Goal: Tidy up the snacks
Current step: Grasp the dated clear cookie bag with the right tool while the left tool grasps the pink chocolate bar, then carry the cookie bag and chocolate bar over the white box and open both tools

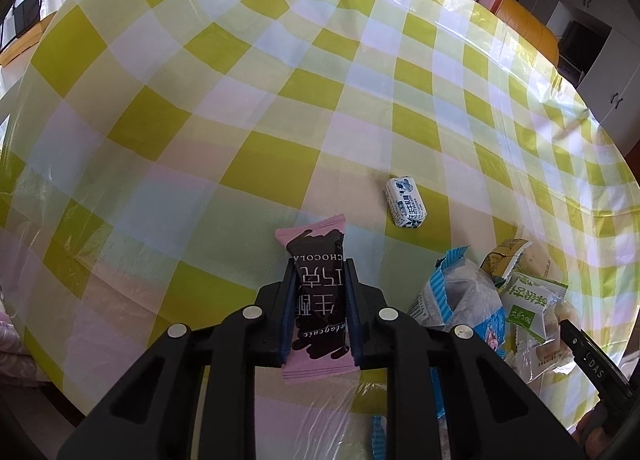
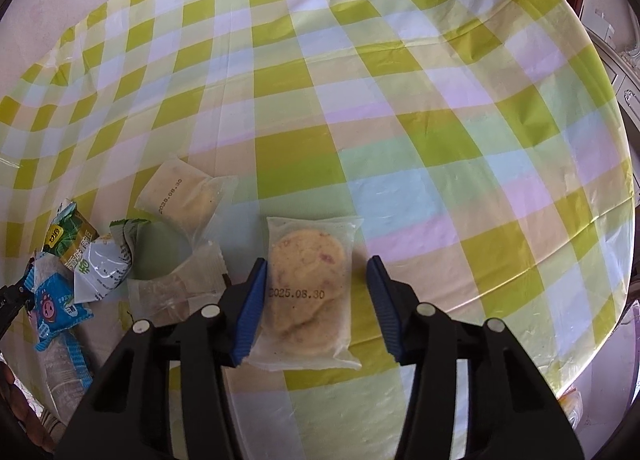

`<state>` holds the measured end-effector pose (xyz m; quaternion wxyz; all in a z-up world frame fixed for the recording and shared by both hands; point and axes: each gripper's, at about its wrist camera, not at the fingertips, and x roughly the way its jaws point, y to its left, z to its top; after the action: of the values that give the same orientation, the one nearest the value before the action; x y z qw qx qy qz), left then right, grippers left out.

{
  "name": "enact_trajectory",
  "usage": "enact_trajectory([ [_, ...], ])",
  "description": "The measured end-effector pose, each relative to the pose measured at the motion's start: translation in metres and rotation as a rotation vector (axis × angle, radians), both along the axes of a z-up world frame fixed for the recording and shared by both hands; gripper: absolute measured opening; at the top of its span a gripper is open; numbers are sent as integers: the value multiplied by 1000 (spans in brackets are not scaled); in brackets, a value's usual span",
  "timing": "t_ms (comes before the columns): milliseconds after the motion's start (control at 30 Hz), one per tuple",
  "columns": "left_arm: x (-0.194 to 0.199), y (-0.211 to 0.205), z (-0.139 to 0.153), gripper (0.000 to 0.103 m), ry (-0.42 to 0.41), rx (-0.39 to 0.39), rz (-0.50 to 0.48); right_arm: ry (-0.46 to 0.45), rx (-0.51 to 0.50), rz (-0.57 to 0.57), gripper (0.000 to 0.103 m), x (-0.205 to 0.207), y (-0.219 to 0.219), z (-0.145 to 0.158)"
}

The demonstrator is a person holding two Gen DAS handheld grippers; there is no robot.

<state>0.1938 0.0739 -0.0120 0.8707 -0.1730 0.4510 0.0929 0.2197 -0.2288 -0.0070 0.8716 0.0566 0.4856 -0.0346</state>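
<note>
My left gripper [image 1: 319, 268] is shut on a pink and black chocolate bar [image 1: 317, 296], held lengthwise between the blue pads over the checked tablecloth. A small white and blue candy [image 1: 405, 202] lies ahead to the right. My right gripper [image 2: 316, 266] is open, its pads on either side of a clear-wrapped round cookie [image 2: 308, 292] that lies flat on the cloth; the pads stand apart from the wrapper's right edge. A second clear-wrapped cookie [image 2: 180, 196] lies to the left.
A pile of snack packets sits between the grippers: blue packets [image 2: 54, 310], green packets [image 1: 532, 300] and a clear empty-looking wrapper [image 2: 176, 284]. The round table's edge [image 1: 624, 164] curves away on the right. Dark cabinets [image 1: 592, 40] stand beyond.
</note>
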Motion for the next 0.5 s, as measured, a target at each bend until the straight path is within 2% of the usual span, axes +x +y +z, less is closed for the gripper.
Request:
enact_trajectory([
  [33, -2, 1, 1, 21, -5, -2, 4, -2, -2, 1, 38, 0, 0, 0],
  [100, -5, 3, 3, 21, -13, -9, 12, -6, 5, 1, 36, -1, -2, 0],
  [500, -35, -5, 33, 21, -99, 1, 19, -63, -6, -16, 36, -22, -19, 20],
])
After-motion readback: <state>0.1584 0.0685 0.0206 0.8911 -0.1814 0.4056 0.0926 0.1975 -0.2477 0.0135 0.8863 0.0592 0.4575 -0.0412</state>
